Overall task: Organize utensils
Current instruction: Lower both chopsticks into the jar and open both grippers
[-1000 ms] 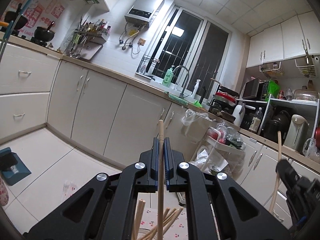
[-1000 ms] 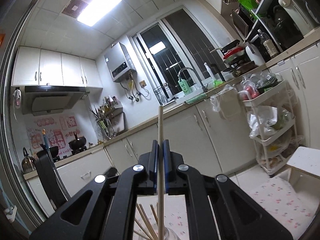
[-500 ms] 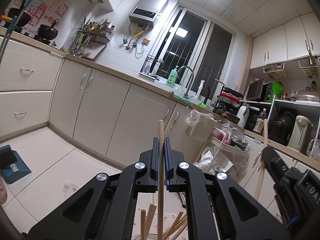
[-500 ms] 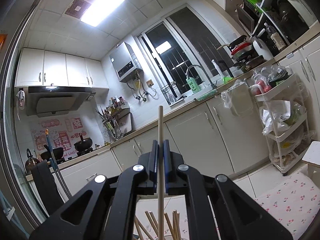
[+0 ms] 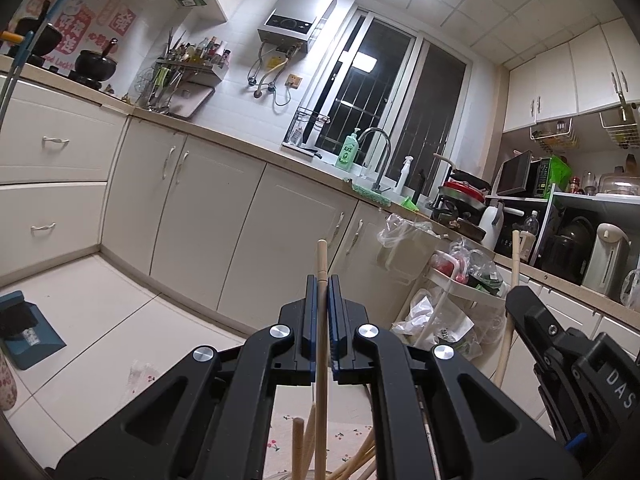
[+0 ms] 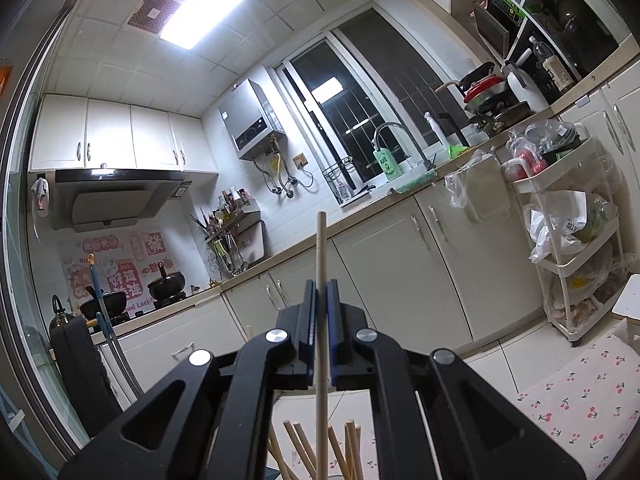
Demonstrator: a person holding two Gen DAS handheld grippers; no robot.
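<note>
My left gripper (image 5: 319, 286) is shut on an upright wooden chopstick (image 5: 321, 264) whose lower end reaches down among several other chopsticks (image 5: 298, 446) standing in a holder below. My right gripper (image 6: 320, 290) is shut on a paler chopstick (image 6: 320, 248), also upright, above several chopsticks (image 6: 348, 446) standing below it. The right gripper (image 5: 576, 364) with its chopstick (image 5: 512, 276) shows at the right of the left wrist view. The left gripper's body (image 6: 78, 364) shows at the left of the right wrist view. The holder itself is mostly hidden.
A cherry-print cloth (image 6: 576, 400) covers the surface below. Cream kitchen cabinets (image 5: 208, 216) and a counter with a sink tap (image 5: 376, 152) run behind. A white trolley (image 6: 560, 240) with bags stands at the right. A dustpan (image 5: 24, 332) lies on the floor.
Both grippers have tilted upward a little and drawn closer together. The right gripper looms larger in the left wrist view. Each still holds its chopstick over the bundle.
</note>
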